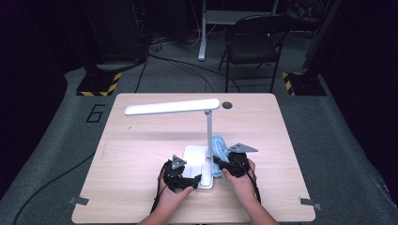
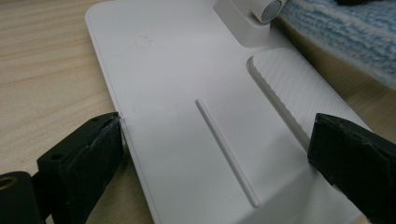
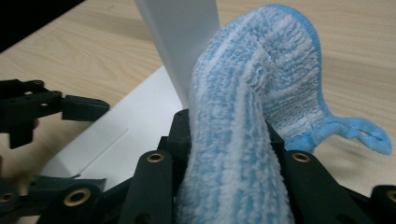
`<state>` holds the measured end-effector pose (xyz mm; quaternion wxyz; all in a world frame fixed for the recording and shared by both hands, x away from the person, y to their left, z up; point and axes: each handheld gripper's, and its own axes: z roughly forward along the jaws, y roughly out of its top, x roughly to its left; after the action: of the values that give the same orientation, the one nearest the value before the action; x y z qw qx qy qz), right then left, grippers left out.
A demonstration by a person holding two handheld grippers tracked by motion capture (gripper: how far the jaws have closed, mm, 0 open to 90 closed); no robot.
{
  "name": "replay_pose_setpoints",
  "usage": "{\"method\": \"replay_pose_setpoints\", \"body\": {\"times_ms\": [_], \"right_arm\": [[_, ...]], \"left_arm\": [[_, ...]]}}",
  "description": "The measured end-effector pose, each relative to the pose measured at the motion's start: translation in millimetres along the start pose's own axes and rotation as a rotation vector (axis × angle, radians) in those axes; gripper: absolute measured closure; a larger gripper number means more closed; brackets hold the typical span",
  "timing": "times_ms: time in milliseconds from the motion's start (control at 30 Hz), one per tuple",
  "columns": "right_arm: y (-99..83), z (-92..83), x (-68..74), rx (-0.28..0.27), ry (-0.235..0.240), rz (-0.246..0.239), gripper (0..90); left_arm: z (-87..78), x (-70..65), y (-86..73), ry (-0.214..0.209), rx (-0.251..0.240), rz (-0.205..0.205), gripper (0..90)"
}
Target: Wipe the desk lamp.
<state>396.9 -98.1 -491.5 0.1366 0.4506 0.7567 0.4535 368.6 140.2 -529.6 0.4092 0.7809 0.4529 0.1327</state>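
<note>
Right claw (image 1: pixel 219 162) grips a blue cloth (image 3: pixel 243 140), jaws pinched tight on a bunched fold; the rest of the cloth rises ahead of the jaws and presses against the white lamp post (image 3: pixel 184 42) straight in front of them, a loose hem loop trailing off to the claw's right side over the worktop (image 1: pixel 141 150). Left claw (image 1: pixel 199 179) sits wide across the lamp base (image 2: pixel 187 116), one pad (image 2: pixel 100 154) touching the base's left edge, the other pad (image 2: pixel 350 158) at its right edge over the ribbed patch; can't tell if that pad presses. Base lies flat between the two claws, post rising just beyond the left claw, cloth just past the post. Lamp head (image 1: pixel 171 107) hangs well above and ahead of both claws. A hand (image 1: pixel 241 180) holds the right claw from behind.
</note>
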Motion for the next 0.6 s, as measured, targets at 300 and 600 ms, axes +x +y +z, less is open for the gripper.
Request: {"method": "replay_pose_setpoints", "body": {"times_ms": [300, 600], "right_arm": [[-3.3, 14.3, -6.2, 0.054, 0.0, 0.001, 66.6], [-0.4, 11.7, -2.7, 0.054, 0.006, -0.018, 67.0]], "left_arm": [[0.3, -0.6, -0.1, 0.0, -0.002, -0.007, 3.2], [1.1, -1.5, -0.2, 0.0, -0.014, -0.02, 3.1]]}}
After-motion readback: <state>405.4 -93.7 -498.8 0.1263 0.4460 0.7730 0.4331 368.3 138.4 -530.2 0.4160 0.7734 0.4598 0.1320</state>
